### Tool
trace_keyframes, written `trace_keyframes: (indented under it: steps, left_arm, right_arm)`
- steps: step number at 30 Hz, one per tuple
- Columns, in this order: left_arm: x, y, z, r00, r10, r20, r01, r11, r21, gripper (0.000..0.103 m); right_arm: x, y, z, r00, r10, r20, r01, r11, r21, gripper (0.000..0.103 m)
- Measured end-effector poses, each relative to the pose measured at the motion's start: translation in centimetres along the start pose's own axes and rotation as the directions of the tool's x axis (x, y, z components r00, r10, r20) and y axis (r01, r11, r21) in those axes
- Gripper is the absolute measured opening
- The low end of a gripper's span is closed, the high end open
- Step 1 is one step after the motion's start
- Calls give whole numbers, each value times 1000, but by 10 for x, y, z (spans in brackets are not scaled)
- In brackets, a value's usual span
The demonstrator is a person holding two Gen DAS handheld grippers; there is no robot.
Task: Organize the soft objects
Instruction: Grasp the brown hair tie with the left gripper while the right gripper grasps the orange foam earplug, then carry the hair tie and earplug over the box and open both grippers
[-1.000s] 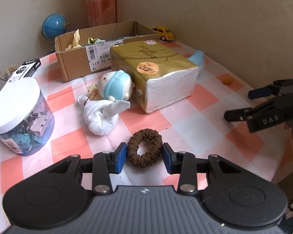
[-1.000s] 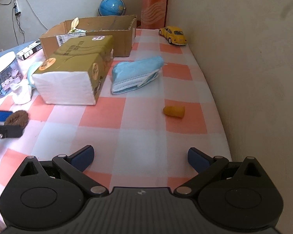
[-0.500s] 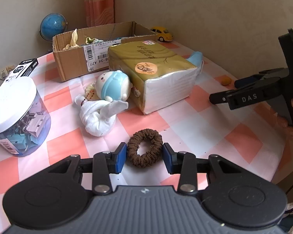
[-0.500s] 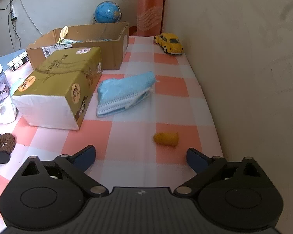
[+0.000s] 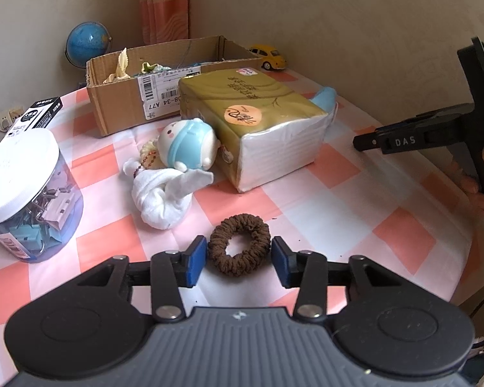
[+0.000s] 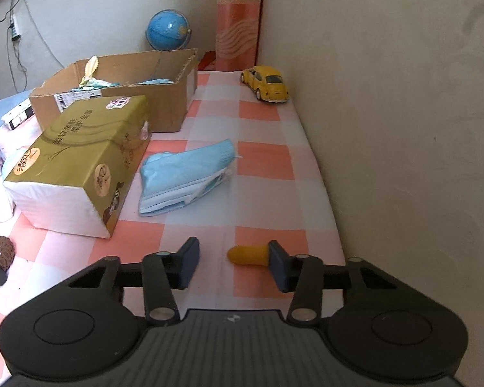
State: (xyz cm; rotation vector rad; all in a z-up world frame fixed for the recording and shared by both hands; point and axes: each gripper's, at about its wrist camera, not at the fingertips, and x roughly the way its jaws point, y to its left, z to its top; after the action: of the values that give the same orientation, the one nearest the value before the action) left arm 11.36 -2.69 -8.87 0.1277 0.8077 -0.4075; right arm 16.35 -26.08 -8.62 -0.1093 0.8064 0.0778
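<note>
A brown scrunchie (image 5: pixel 238 248) lies on the checked tablecloth between the blue pads of my left gripper (image 5: pixel 238 259). Its jaws are opening, and a thin gap shows on each side of the scrunchie. A small orange soft piece (image 6: pixel 247 254) lies between the fingers of my right gripper (image 6: pixel 234 258). Those jaws are closing; the right pad touches the piece, while the left pad stands well clear. A stack of blue face masks (image 6: pixel 184 174) lies beyond it. A plush doll (image 5: pixel 187 145) and a white cloth (image 5: pixel 164 193) lie left of the tissue pack (image 5: pixel 258 122).
An open cardboard box (image 5: pixel 138 96) with soft items inside stands at the back. A jar of binder clips (image 5: pixel 25 193) sits at the left, a yellow toy car (image 6: pixel 266 84) and a globe (image 6: pixel 167 30) at the back. The wall and table edge (image 6: pixel 326 193) run along the right.
My right gripper moved forward over the orange piece and its jaws narrowed from wide open to around it. The left jaws widened slightly off the scrunchie.
</note>
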Motion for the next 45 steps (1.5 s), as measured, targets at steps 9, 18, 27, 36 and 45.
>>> trace_keyframes:
  steps: [9, 18, 27, 36, 45]
  left_arm:
    - [2, 1, 2, 1000, 7, -2, -7, 1000, 7, 45]
    - [-5, 1, 7, 1000, -14, -4, 14, 998, 53, 37]
    - [-30, 3, 15, 999, -49, -3, 49, 994, 102, 37]
    - [-54, 15, 30, 998, -43, 49, 37, 993, 112, 37]
    - [-63, 32, 40, 995, -5, 97, -4, 996, 93, 37]
  right_arm:
    - [-4, -2, -3, 1000, -21, 5, 21, 1000, 3, 31]
    - [-14, 0, -3, 1000, -27, 8, 27, 1000, -15, 30]
    - [-44, 9, 8, 999, 21, 40, -18, 997, -81, 30]
    - [-65, 30, 50, 990, 92, 105, -74, 983, -166, 30]
    - [-42, 57, 118, 976, 156, 150, -115, 962, -249, 30]
